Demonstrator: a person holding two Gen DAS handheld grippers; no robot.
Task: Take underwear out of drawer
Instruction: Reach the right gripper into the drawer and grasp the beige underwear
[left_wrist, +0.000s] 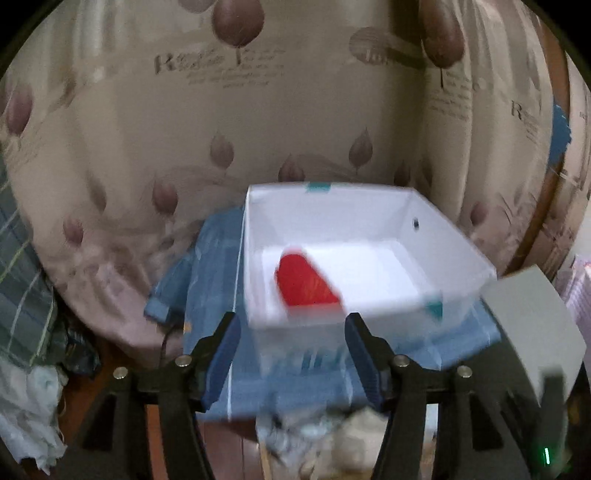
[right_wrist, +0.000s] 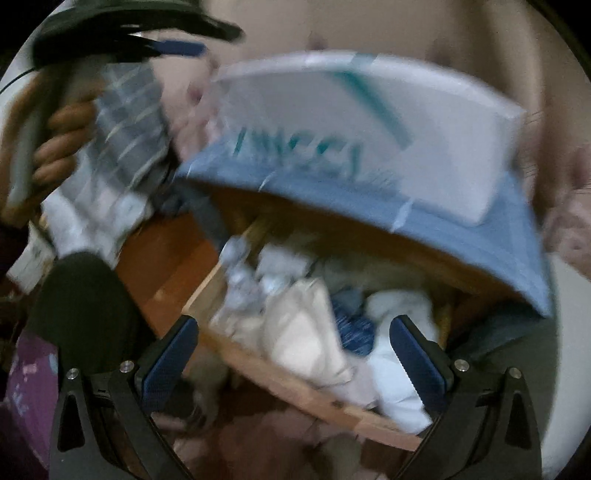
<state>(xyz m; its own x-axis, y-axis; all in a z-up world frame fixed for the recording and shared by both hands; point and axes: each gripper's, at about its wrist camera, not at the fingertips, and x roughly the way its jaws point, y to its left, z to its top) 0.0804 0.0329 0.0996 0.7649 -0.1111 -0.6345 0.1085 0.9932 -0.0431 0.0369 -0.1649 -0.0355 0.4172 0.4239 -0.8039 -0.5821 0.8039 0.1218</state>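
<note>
left claw (left_wrist: 291, 350) spread, empty, before white box (left_wrist: 373, 306) | right claw (right_wrist: 293, 354) spread, empty, above open drawer (right_wrist: 295, 384) | red underwear (left_wrist: 306, 282) lies in box | progress: one out, crumpled garments (right_wrist: 306, 332) remain in drawer

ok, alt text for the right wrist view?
Blurred view: the right gripper, jaws open and empty, points down at an open wooden drawer full of pale crumpled clothes. Behind it, a white box sits on a blue cloth.
</note>
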